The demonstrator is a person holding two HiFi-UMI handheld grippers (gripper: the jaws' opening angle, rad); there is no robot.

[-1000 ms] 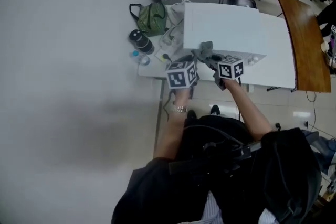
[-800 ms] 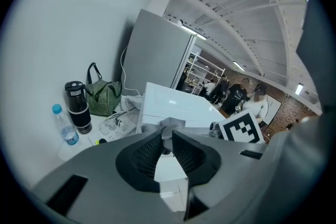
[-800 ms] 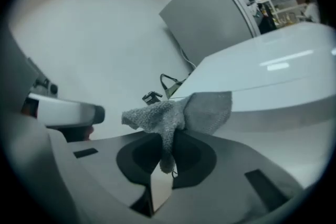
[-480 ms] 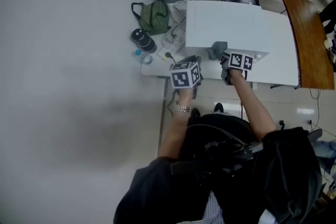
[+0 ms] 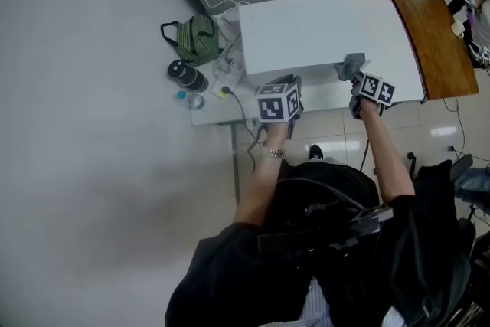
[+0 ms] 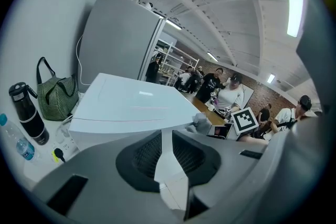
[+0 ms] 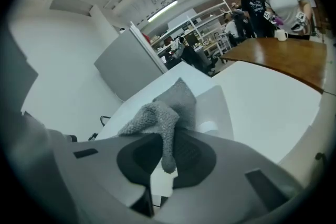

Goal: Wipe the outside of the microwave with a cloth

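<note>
The right gripper [image 5: 360, 76] was clenched on the grey cloth [image 5: 352, 65], a fold hanging down between its pads. Seen from the head camera, the cloth bunched at about 11 o'clock from that gripper's marker cube and lay against the white microwave [image 5: 306, 31] at its 4 o'clock front corner, just beside bare table [image 5: 396, 50]. The left gripper [image 5: 279, 86] sat at the microwave's 6 o'clock edge, jaws drawn nearly together on nothing, with the cloth well apart at its 2 o'clock. A green bag [image 5: 191, 38] stood at the microwave's 9 o'clock.
</note>
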